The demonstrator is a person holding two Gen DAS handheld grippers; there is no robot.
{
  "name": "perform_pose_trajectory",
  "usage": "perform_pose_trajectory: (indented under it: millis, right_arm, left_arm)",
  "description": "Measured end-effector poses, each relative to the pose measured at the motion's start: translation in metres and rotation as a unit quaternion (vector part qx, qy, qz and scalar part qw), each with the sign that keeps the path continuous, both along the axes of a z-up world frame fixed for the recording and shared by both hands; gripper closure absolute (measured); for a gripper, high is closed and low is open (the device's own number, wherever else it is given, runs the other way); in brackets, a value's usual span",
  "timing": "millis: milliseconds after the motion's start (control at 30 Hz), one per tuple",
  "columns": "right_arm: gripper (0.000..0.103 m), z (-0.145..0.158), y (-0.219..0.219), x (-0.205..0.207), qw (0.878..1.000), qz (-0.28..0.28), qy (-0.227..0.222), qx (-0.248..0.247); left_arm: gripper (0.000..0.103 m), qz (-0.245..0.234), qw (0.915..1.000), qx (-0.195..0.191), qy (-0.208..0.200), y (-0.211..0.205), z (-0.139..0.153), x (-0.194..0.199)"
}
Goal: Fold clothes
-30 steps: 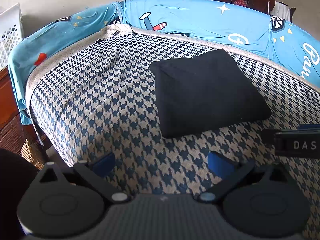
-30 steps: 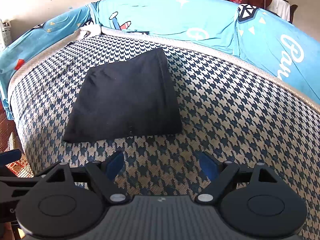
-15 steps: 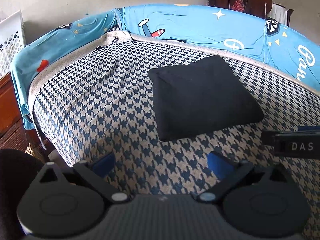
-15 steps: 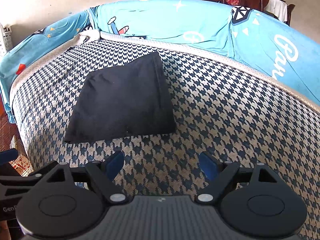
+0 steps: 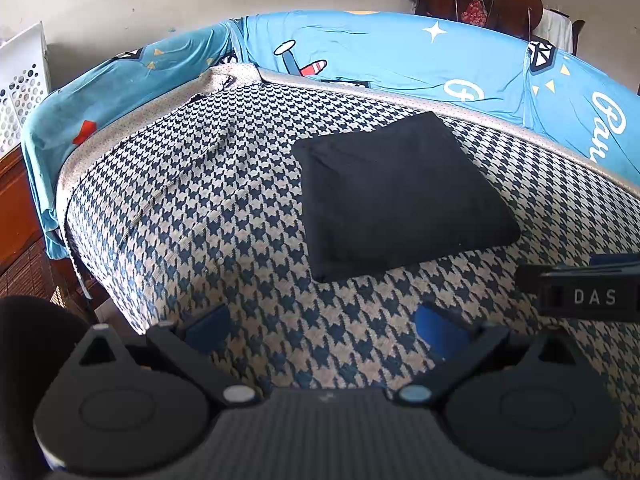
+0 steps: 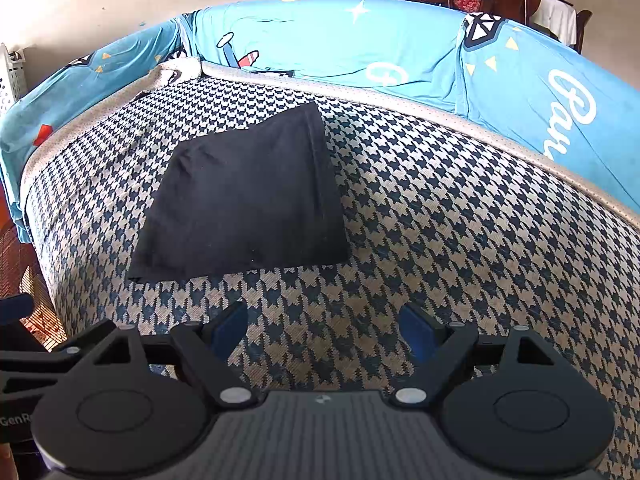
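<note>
black garment (image 5: 400, 196): folded into a flat, roughly square packet; it lies right of centre in the left wrist frame and left of centre in the right wrist frame (image 6: 244, 196), on the houndstooth cover.
handling: judged light, soft and limp; several layers thick, so it would sag or fall open if lifted by one corner. Not fragile, and the woven cover under it looks grippy rather than slick.
where to hold: probably the near edge, one tool at each near corner, pinching all layers together; the left side shows loose layered edges, the right side looks like the closed fold.
left tool (image 5: 326, 330): jaws wide apart, nothing between them, low in its frame, short of the garment's near edge.
right tool (image 6: 322, 330): jaws wide apart, holding nothing, also short of the near edge.
bed (image 6: 460, 240): covered in a blue-and-cream houndstooth cloth.
blue sheet (image 5: 380, 56): cartoon-printed, along the upper frame behind the bed.
white basket (image 5: 22, 84): perforated, upper left; contents not visible.
</note>
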State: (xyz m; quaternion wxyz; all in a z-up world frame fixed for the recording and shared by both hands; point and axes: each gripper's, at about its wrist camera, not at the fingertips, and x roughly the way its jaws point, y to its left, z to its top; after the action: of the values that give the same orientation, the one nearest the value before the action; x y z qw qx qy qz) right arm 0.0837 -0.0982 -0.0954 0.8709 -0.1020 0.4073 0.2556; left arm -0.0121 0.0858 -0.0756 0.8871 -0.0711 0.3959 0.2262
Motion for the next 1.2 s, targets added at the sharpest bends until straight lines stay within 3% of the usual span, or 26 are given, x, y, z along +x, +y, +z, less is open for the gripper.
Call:
perform_pose_trajectory:
  millis: [1200]
  right_arm:
    - [0.020,-0.0028,0.0017,-0.0008,1.000,0.006,0.001,-0.006]
  left_arm:
    - [0.000,0.004,1.0000,-0.004,-0.001,0.0017,-0.0008,0.0006]
